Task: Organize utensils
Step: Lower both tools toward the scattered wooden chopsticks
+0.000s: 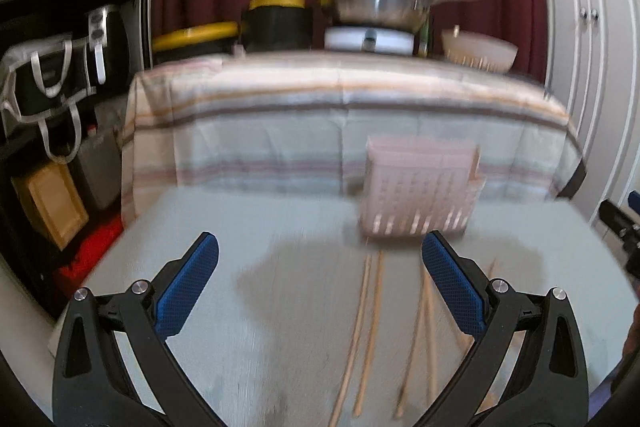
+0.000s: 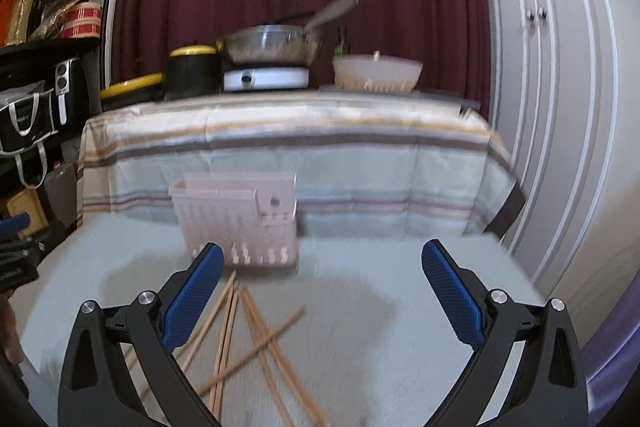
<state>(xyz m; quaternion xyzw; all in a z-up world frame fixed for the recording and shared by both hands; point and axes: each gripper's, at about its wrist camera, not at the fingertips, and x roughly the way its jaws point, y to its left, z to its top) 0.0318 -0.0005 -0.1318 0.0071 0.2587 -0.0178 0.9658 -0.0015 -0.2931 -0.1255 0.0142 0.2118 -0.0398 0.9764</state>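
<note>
Both frames are motion-blurred. The left gripper is spread wide with nothing between its blue pads, and the right gripper is also wide open and holding nothing. Both hover above the pale cloth-covered surface. The wooden chopsticks lie loose on that surface in a crossed, tangled pile; in the right wrist view they sit low and left, partly under the left finger, and in the left wrist view they run toward the camera beneath the right finger. The pink slotted utensil holder stands upright just beyond the sticks' far tips, against the striped cloth draped over the raised table behind. Nothing is picked up yet, so the task looks to be at its start. Risks: the sticks overlap, so closing on one will likely drag or flick its neighbours, or catch two at once. They are thin and flat on soft cloth, so the pads may pinch fabric or slip off. The holder looks light, and a stick tip nudging its rim could tip it or push it back. Neither gripper is centred over the pile, so a misaligned grasp is possible.
</note>
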